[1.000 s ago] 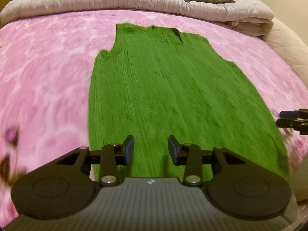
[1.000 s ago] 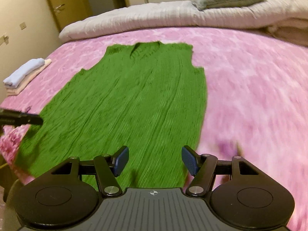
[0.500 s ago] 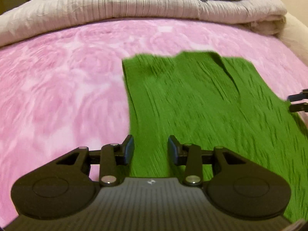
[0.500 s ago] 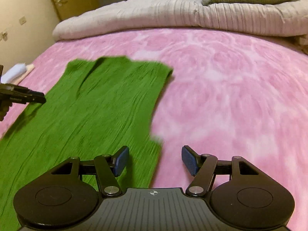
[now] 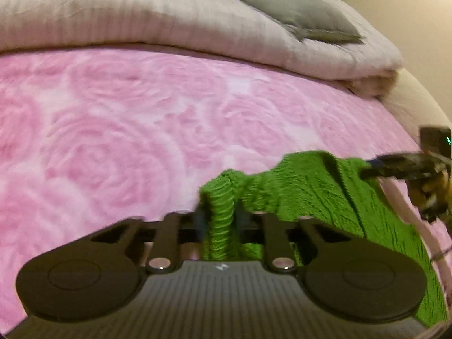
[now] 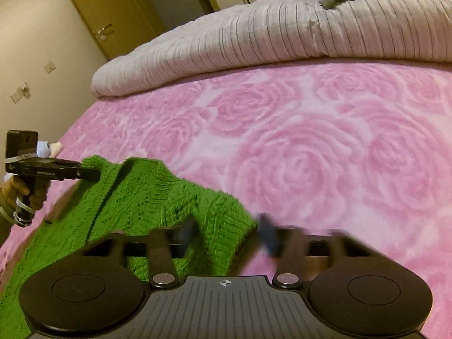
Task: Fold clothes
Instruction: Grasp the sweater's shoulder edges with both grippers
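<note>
Jaws first: on our left gripper (image 5: 219, 220) they are pressed in on a bunched roll of the green knitted top (image 5: 308, 195), one shoulder corner of it standing up between the two fingers. On our right gripper (image 6: 226, 230) the jaws look blurred; they stand somewhat apart with the other shoulder corner of the green knitted top (image 6: 158, 197) lying between them, and we cannot tell whether they have closed on the cloth or only straddle it.

Seen from our right wrist, the left gripper (image 6: 90, 173) has its tips at the far corner of the garment, and a hand (image 6: 26, 195) wraps its handle. Seen from our left wrist, the right gripper (image 5: 373, 168) reaches in from the right edge with its tips at the top's opposite corner.

Between the two corners the upper edge of the top hangs slack and dips in the middle, with a dark fold line at the neck opening. The rest of the garment trails back toward us, lying on the pink rose-patterned blanket (image 5: 127, 130) that covers the bed.

Farther out, a pale ribbed duvet (image 5: 118, 14) lies folded along the head of the bed, and a grey pillow (image 5: 291, 11) rests on top of it. From our right wrist we also see a cream wall with a brown door (image 6: 113, 14) beyond the bed's left side.
</note>
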{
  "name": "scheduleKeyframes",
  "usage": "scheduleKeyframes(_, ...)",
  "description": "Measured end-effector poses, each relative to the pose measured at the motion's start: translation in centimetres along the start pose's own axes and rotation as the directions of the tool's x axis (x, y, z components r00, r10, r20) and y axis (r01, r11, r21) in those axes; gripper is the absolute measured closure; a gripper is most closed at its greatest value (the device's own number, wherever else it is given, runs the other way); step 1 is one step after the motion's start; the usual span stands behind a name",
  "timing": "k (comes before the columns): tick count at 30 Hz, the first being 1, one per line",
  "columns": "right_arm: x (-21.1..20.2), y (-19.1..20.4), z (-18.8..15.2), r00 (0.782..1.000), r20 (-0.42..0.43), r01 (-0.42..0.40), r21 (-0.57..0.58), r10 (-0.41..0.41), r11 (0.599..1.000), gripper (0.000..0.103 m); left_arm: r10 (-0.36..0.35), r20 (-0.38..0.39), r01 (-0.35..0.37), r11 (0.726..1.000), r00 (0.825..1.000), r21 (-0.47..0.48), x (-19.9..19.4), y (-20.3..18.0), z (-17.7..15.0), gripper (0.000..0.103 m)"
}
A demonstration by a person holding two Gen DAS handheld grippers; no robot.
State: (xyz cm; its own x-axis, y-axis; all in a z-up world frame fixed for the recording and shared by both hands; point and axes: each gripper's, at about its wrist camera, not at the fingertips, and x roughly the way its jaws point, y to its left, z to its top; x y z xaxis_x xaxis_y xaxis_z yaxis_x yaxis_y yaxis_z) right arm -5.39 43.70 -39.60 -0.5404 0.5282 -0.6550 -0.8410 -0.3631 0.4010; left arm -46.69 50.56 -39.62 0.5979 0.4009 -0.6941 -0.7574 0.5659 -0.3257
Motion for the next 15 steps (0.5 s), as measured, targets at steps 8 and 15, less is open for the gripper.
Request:
scheduleKeyframes(8, -6.4, 5.6, -0.7, 0.991, 0.131, 0.046, -0.148, -0.027, 0.988, 0.096, 0.009, 0.051, -0.009, 1.000, 0.999, 0.003, -7.6, -4.5, -6.6, 0.095)
scheduleKeyframes(15, -19.4, 15.1, -9.4, 0.981, 0.194, 0.057, -0.278, -0.003, 0.959, 0.096, 0.022, 0.031, -0.020, 0.997, 0.999, -0.072, -16.6, -10.0, -16.7, 0.093)
